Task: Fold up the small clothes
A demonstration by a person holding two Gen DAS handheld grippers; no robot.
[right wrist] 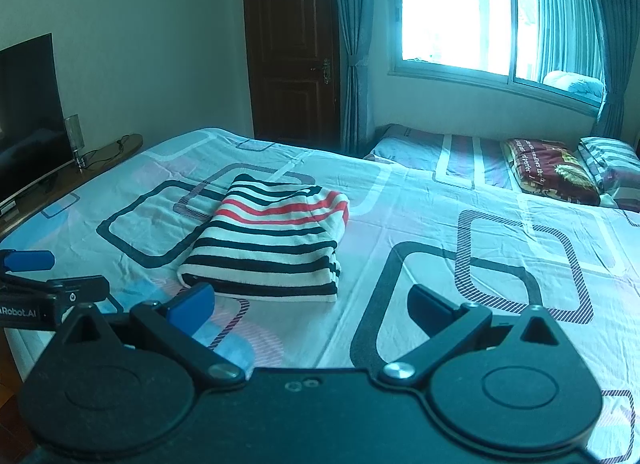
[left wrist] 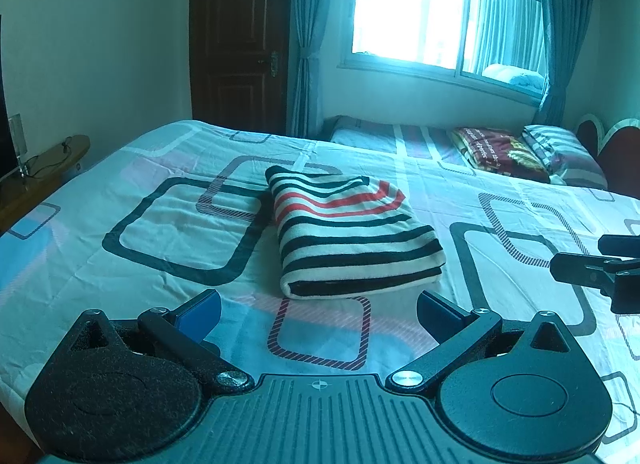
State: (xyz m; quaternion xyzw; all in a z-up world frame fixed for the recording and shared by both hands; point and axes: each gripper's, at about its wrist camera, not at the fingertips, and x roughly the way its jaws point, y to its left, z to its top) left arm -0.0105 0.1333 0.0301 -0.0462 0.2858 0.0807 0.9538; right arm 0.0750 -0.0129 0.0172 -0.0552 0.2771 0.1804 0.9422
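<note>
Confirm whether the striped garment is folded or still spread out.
Folded. The striped garment lies on the bed sheet as a compact rectangle, its stacked layers visible along the near edge; neither gripper touches it.

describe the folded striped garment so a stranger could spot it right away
On the big bed with the rounded-square sheet, look near the middle, just ahead of the open left gripper. The folded striped garment lies there as a neat rectangle: black and white stripes with red bands, unlike the maroon blanket by the pillow.

"How's the left gripper [left wrist: 319,310] set?"

"Fingers spread wide, nothing between them, held low and level."

"And the right gripper [right wrist: 311,306]?"

"Just the same: jaws wide apart, empty, sitting just beside the left one."
</note>
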